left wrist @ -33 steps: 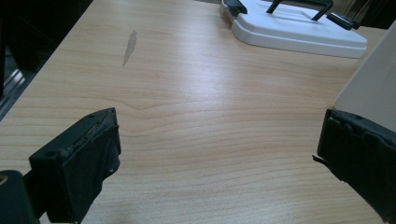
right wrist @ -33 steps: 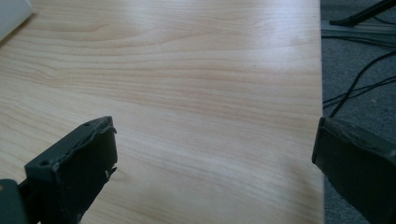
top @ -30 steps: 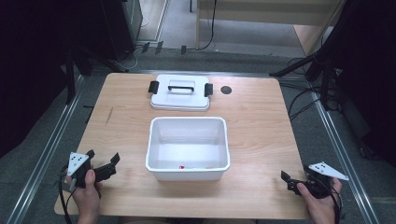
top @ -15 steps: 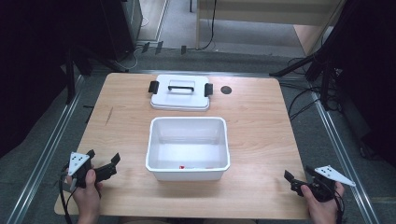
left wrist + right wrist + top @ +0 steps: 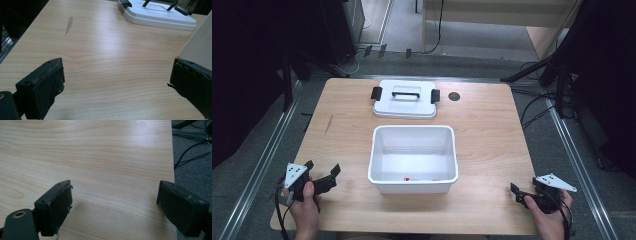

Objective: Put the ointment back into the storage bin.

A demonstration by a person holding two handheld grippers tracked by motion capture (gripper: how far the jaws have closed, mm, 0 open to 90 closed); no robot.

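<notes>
The high view shows a red bit inside the white tub [image 5: 413, 159]; the left tool [image 5: 321, 170] and the right tool [image 5: 526, 192], just closing slightly, stand open and empty at the bench [image 5: 492, 135] near corners.

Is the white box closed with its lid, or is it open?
Open. The lid lies flat on the table behind the white box.

Dark round hole [image 5: 454, 96] beside lid, cables [image 5: 532, 107] on floor

My counter [image 5: 492, 135] is pale wood-grain laminate, smooth with a soft sheen. The tub [image 5: 413, 159] and its lid [image 5: 404, 102] look like glossy white plastic. My left tool [image 5: 321, 175] has matt black, scuffed pads.
</notes>
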